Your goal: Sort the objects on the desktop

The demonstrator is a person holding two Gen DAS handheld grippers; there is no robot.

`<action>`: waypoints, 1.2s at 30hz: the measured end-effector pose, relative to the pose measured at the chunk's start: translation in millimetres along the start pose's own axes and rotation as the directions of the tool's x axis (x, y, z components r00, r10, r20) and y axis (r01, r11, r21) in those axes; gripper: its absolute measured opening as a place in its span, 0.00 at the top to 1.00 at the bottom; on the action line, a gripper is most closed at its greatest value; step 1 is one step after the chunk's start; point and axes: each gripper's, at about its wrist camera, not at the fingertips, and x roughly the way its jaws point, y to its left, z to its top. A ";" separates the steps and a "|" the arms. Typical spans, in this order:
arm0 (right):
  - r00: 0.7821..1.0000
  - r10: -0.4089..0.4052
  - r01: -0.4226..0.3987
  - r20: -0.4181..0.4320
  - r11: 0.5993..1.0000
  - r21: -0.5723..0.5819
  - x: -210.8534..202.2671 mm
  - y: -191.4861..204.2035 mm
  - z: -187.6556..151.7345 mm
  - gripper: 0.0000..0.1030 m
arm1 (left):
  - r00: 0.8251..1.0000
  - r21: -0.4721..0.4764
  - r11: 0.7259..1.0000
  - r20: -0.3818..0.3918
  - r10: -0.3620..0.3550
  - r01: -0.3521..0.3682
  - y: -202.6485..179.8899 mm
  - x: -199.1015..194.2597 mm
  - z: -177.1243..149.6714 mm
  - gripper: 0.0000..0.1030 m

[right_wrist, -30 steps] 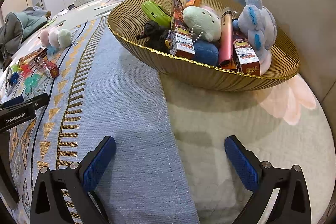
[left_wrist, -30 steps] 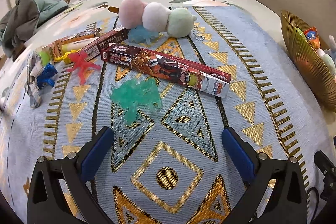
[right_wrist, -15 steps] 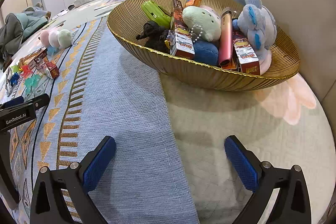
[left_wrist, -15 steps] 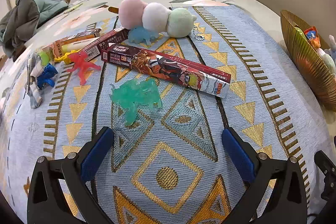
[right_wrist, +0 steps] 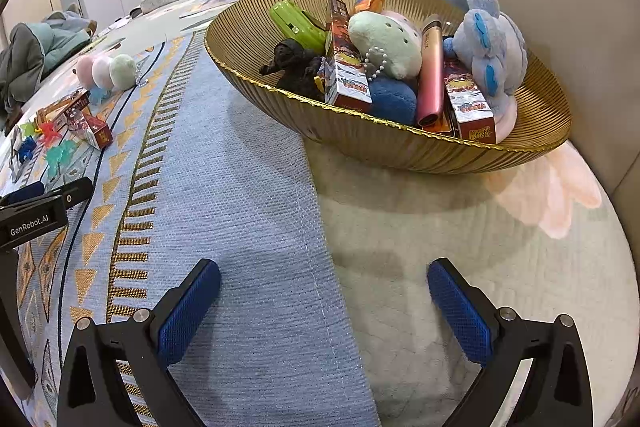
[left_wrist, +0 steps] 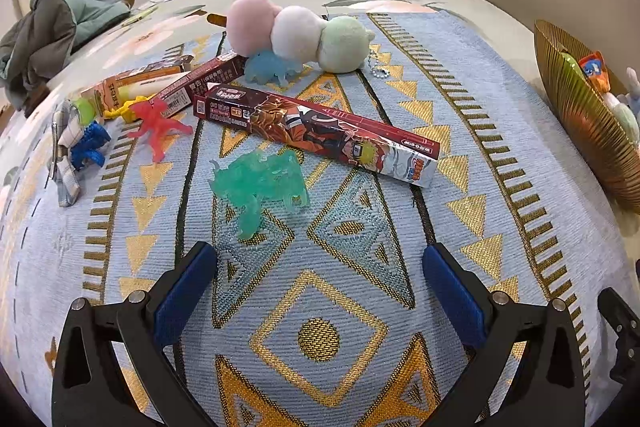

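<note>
Both left tongs (left_wrist: pixel 320 259) and right tongs (right_wrist: pixel 324 275) gape wide, empty.

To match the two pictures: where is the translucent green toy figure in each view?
Left wrist: green toy figure lies centre, just ahead of the open left gripper.
Right wrist: far left, small.
Shared landmark: the three-ball plush.

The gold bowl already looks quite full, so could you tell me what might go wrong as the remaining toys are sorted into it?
1. The bowl is heaped; the bunny and pink tube lean near its rim, so another toy may tip them out.
2. The long box exceeds the free space and might overhang or slide off.
3. The green figure has thin limbs that could slip from the open left gripper.
</note>
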 end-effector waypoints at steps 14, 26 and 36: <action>1.000 0.001 -0.001 0.000 1.000 0.000 0.5 -0.7 0.7 0.00 | 1.000 0.014 1.000 -0.006 0.003 -0.003 2.0 6.0 7.6 0.00; 1.000 0.000 0.000 0.000 1.000 -0.001 1.2 -0.8 1.0 0.00 | 1.000 0.016 1.000 -0.004 0.006 -0.006 0.0 7.5 8.4 0.00; 1.000 -0.001 0.001 0.000 1.000 0.000 1.8 -0.6 1.7 0.00 | 1.000 0.010 1.000 -0.004 0.003 -0.003 1.5 8.3 8.7 0.00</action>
